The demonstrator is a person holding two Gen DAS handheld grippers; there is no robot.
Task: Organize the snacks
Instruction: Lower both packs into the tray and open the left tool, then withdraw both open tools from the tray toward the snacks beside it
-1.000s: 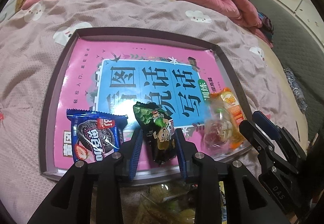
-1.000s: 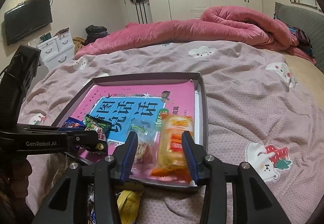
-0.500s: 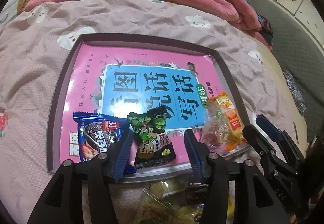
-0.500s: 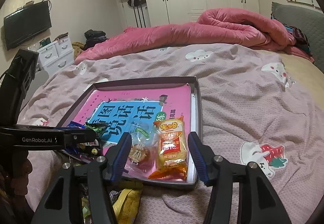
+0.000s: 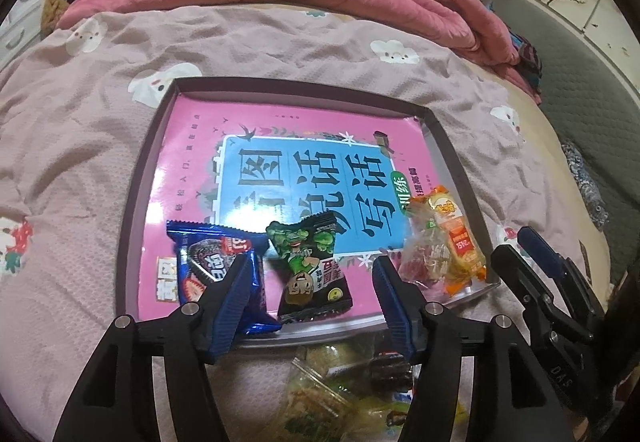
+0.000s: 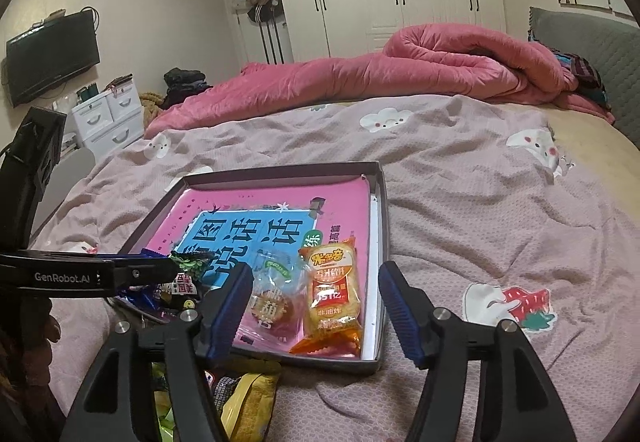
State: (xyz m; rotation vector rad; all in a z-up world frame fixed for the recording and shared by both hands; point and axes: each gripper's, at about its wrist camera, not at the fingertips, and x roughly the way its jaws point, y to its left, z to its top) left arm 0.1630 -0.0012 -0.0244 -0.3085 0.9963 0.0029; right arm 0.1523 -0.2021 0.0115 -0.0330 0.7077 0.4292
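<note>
We have four snack packets lined along the tray's (image 5: 444,146) near edge; both grippers' fingers are opening, empty; more snacks (image 5: 332,394) wait before the tray.

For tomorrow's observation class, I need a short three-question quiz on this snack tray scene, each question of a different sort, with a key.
1. True or false: the orange packet lies inside the tray.
2. Multiple choice: in the left wrist view, what lies directly left of the green packet? A) a blue packet B) a cup C) a spoon
3. Fill in: the snacks in the tray rest on a pink ____.

Key:
1. True; it lies by the tray's right wall, beside a clear packet.
2. A, the blue packet.
3. Book.
</note>
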